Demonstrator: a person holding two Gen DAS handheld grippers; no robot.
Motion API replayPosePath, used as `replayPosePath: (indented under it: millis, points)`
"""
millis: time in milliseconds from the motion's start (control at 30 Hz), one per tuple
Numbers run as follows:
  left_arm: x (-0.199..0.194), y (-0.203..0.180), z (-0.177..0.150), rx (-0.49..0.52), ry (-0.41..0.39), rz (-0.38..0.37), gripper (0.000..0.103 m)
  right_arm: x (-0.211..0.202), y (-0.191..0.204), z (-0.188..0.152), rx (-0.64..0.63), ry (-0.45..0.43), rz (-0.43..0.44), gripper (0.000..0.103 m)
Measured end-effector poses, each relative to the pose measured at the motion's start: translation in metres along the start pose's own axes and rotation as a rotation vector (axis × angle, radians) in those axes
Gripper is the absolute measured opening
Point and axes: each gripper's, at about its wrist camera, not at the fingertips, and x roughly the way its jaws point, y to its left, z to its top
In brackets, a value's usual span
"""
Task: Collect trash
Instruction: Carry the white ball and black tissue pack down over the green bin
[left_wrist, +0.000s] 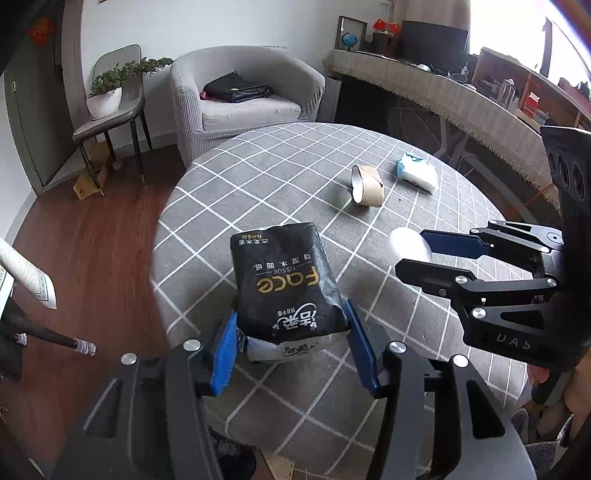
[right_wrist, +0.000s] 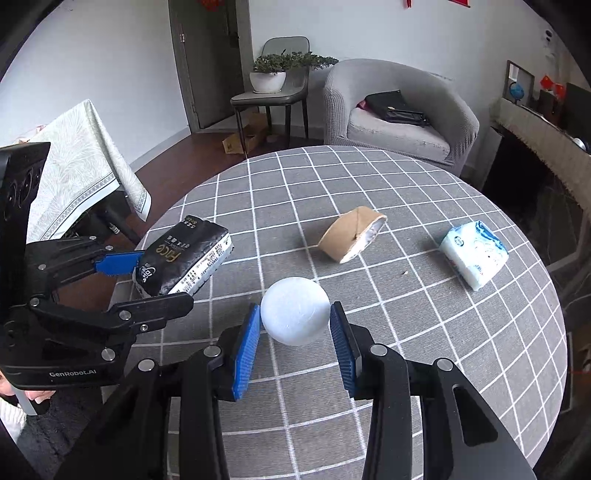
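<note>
left gripper pinches the black tissue pack by its sides, right gripper clasps the white ball; both seem gathered as trash.

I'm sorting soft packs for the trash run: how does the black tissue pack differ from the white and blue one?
The black tissue pack is dark with gold lettering; the white and blue pack is pale with blue print. The black pack sits between the left gripper fingers near the table edge; the white and blue pack lies untouched farther across, beyond the brown paper cup. The black one looks larger. Both are soft plastic-wrapped tissue packs.
</note>
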Motion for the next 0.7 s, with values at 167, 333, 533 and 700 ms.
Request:
replayPosePath:
  millis: [167,333,533,700]
  points:
    - [-0.02,0.012,-0.021,-0.013,-0.009,0.022,0.057,-0.01,0.022,-0.011,0.01,-0.015,0.014,0.039]
    - [-0.04,0.028,-0.045,-0.008,-0.015,0.053,0.057,-0.016,0.048,-0.017,0.012,-0.04,0.035,0.039]
    - [-0.061,0.052,-0.071,-0.002,-0.01,0.086,0.057,-0.019,0.08,-0.021,0.006,-0.056,0.064,0.039]
    - [-0.071,0.068,-0.091,0.016,0.003,0.108,0.057,-0.018,0.113,-0.023,-0.019,-0.06,0.092,0.039]
